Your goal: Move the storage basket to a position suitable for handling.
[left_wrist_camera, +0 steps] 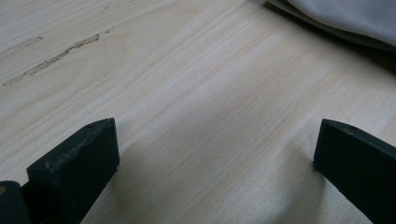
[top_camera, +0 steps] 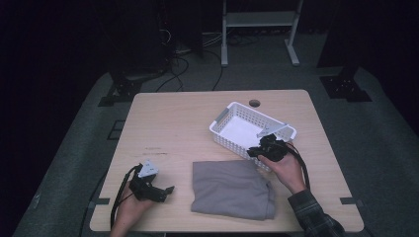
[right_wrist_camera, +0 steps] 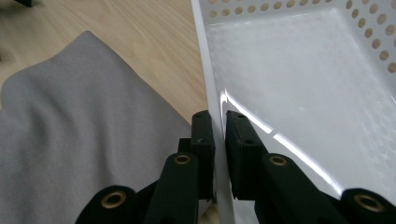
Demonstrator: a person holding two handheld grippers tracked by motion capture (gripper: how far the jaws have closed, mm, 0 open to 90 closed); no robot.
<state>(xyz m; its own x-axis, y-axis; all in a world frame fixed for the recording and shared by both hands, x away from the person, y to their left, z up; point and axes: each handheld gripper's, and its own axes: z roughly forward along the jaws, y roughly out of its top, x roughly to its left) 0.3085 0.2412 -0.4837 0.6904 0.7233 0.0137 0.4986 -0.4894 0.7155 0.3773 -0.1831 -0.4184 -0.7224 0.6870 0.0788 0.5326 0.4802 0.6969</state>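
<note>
A white perforated basket stands empty on the right half of the wooden table. My right gripper is at its near wall. In the right gripper view the right gripper is shut on that thin white wall of the basket, one jaw outside and one inside. A folded grey cloth lies flat in front of the basket, and the grey cloth reaches up to the outer jaw. My left gripper rests near the table's front left, open, with bare wood between the jaws of the left gripper.
The cloth's edge lies a little beyond the left gripper. A cable hole sits near the table's far edge. A scuff mark runs across the wood. Behind the table stand dark equipment, floor cables and a white frame.
</note>
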